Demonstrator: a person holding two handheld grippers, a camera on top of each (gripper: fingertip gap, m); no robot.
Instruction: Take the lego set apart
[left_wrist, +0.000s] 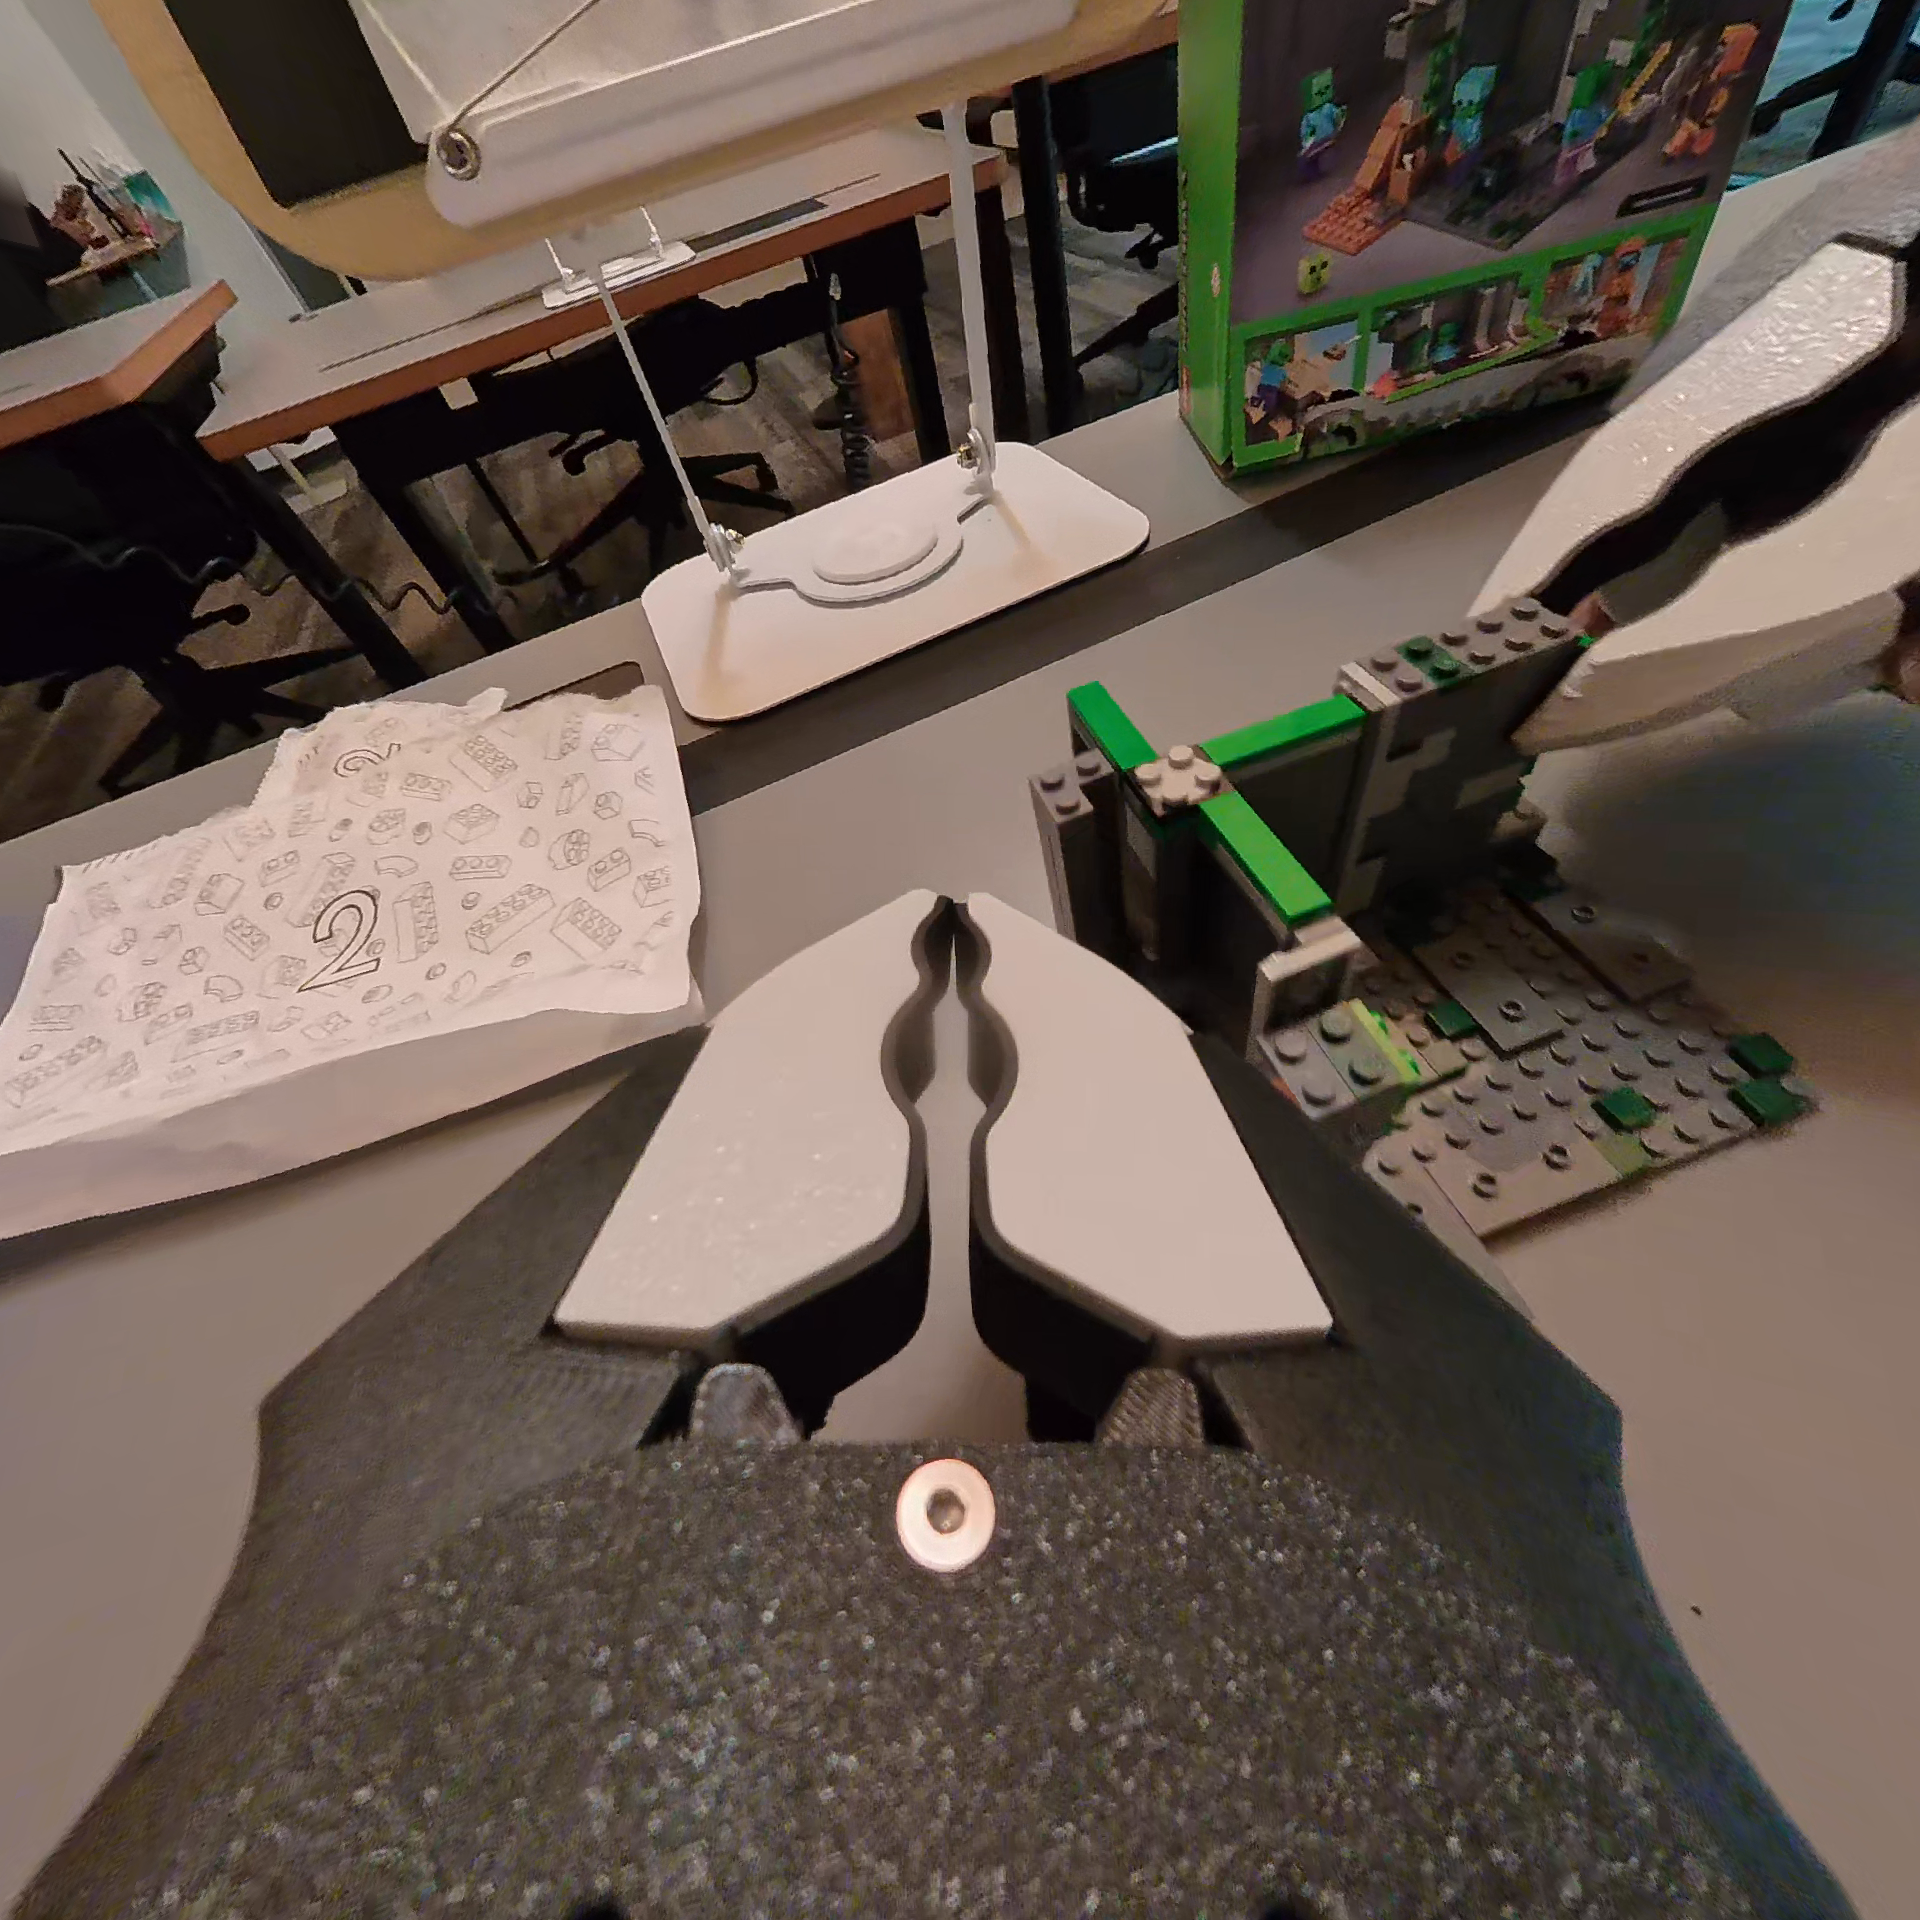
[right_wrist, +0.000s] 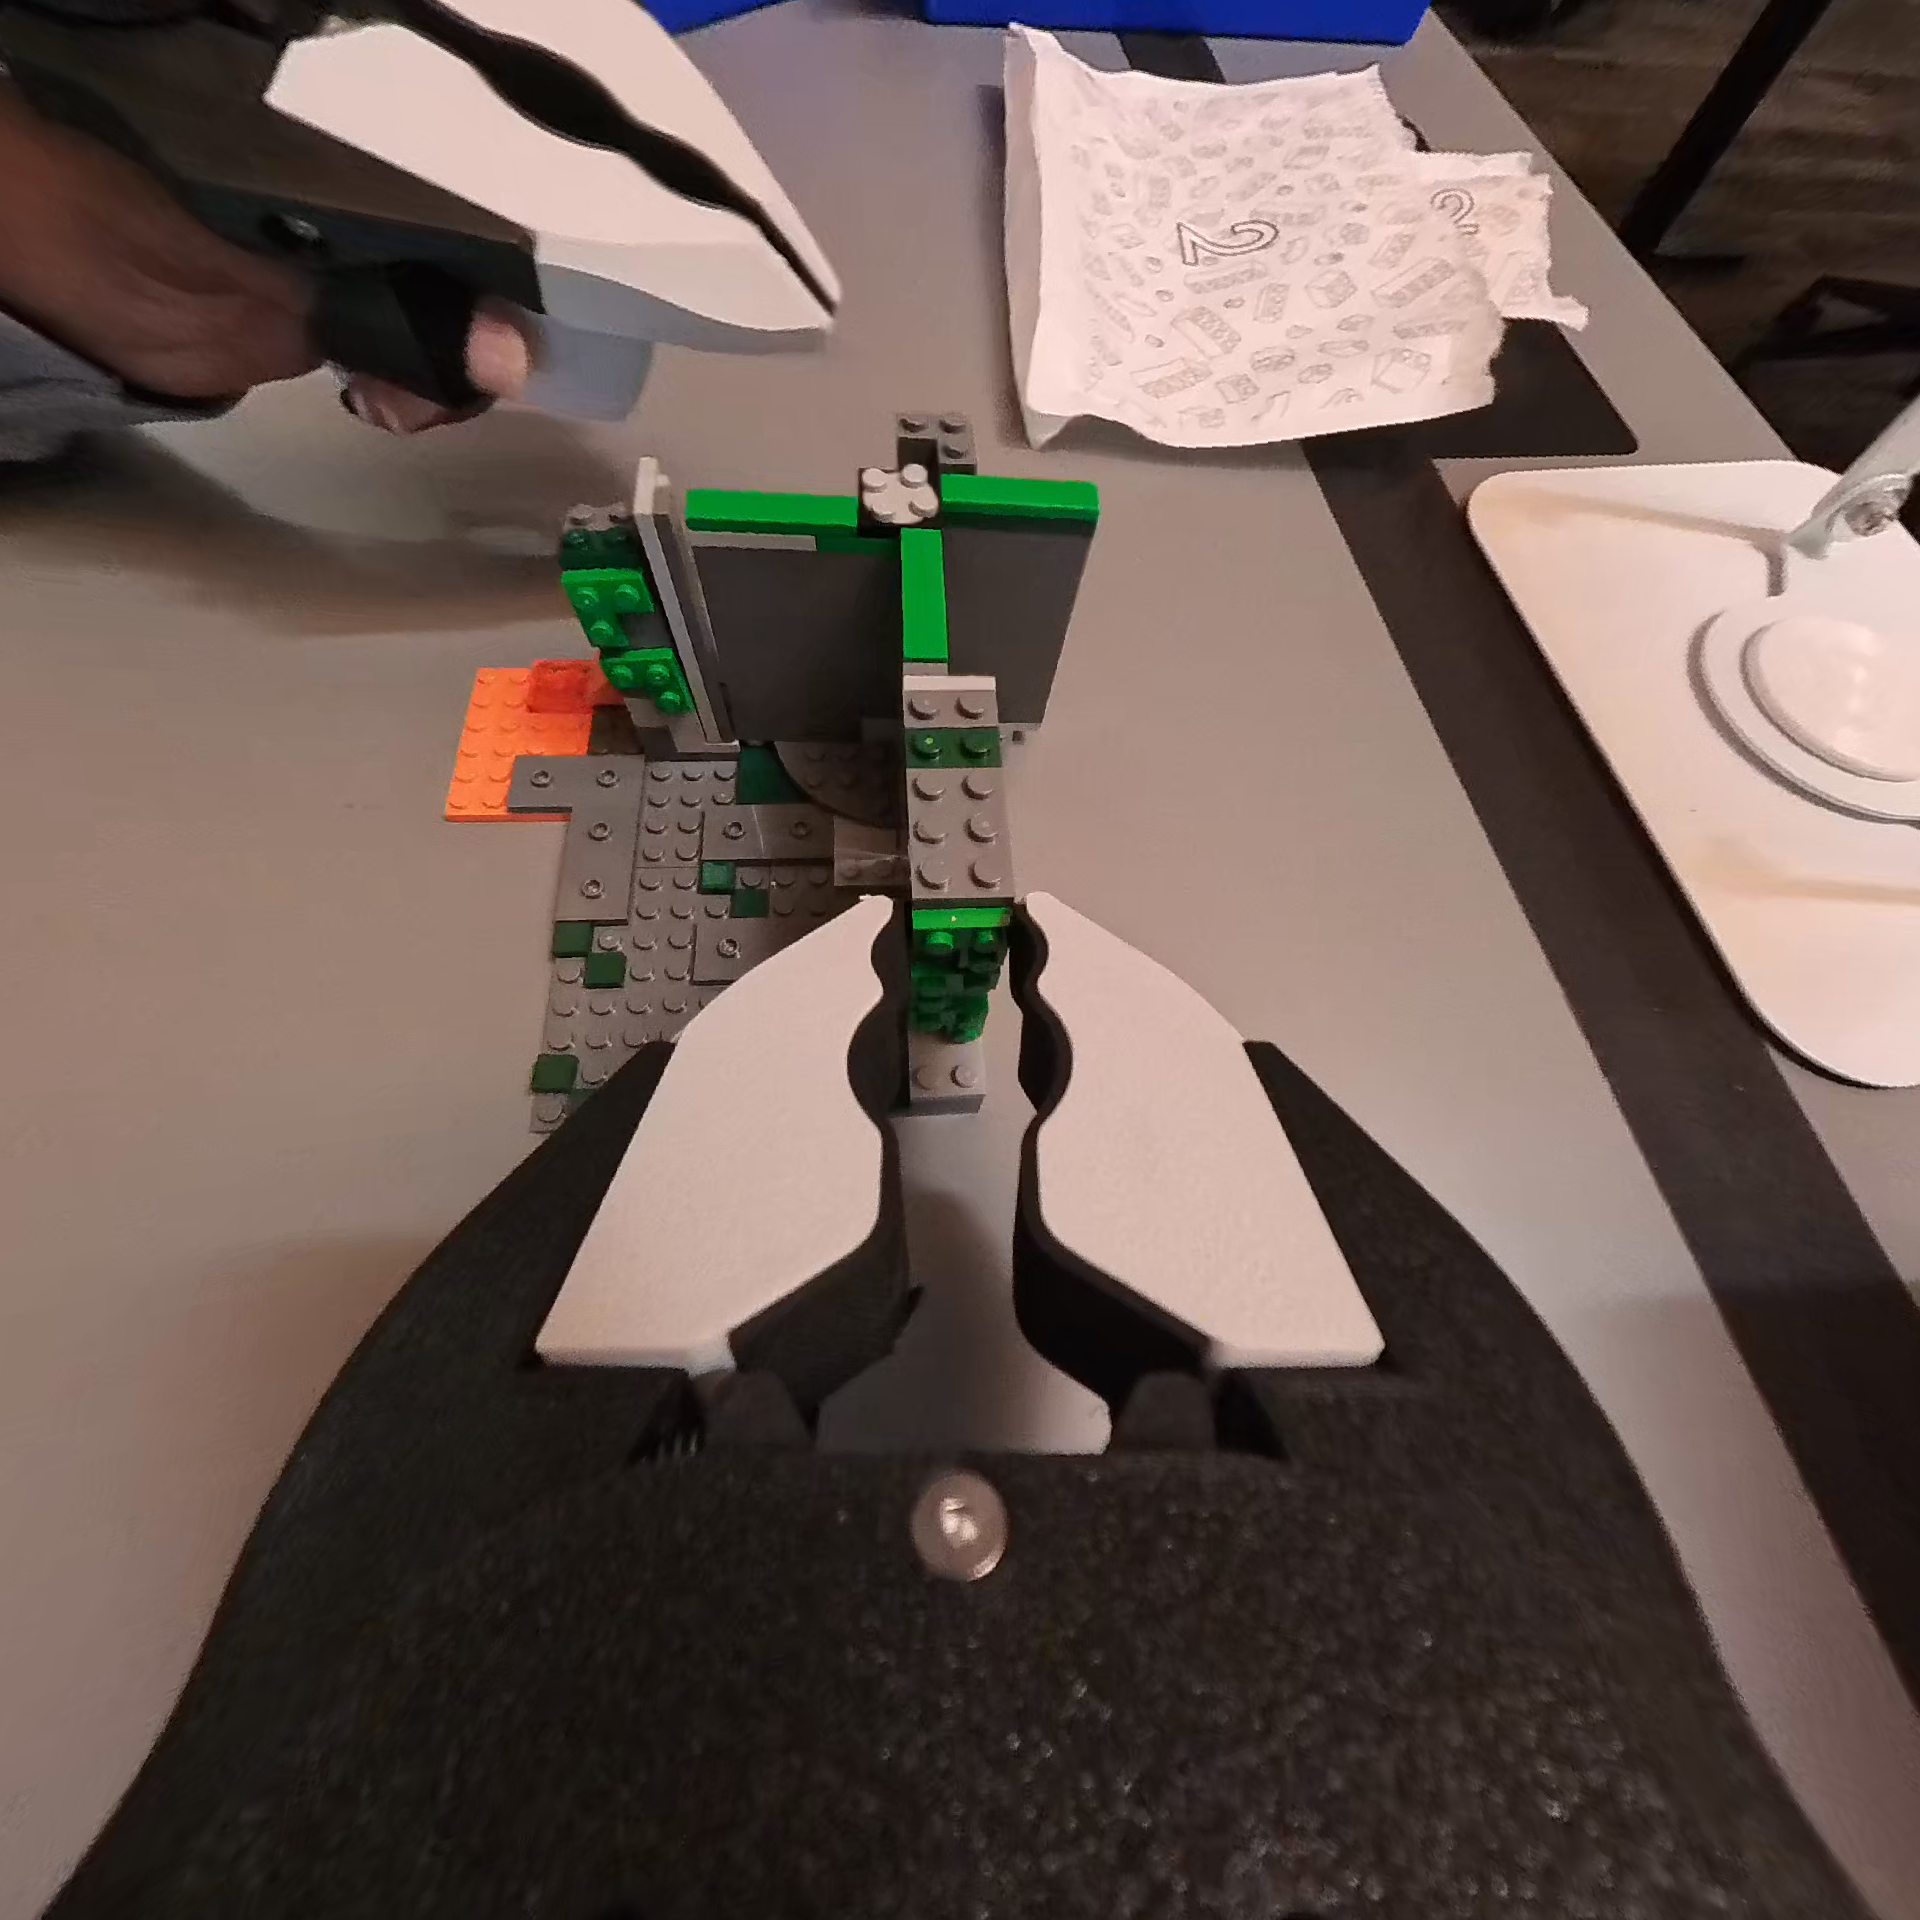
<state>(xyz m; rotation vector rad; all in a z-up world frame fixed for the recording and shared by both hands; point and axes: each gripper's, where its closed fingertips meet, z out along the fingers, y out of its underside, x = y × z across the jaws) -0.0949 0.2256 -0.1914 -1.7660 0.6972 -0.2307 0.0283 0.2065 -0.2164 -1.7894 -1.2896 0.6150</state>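
Centrally on a grey table (right_wrist: 260, 1039) stands the lego set (right_wrist: 821, 665), a partly built model on a grey studded baseplate (right_wrist: 644, 935) with an orange plate (right_wrist: 499, 748) at one corner. Dark grey walls rise from the base, topped by bright green strips that meet at a small light grey round piece (right_wrist: 896, 492).

From the right wrist view, the right gripper (right_wrist: 954, 914) reaches in low at the near edge of the model. Its white jaws sit on either side of a narrow grey and green wall column (right_wrist: 951, 831), closed against the green bricks of its near end.

From the left wrist view, the left gripper (left_wrist: 953, 914) hovers above the table just beside the model, apart from it. Its jaws are pressed together at the tips with nothing between them. A hand (right_wrist: 187, 281) holds this gripper.

Beyond the model lies a torn white paper bag (left_wrist: 343, 935) printed with brick outlines. Near it rests the white base of a stand (left_wrist: 894, 582). A green lego box (left_wrist: 1455, 218) stands upright at the table's far edge.
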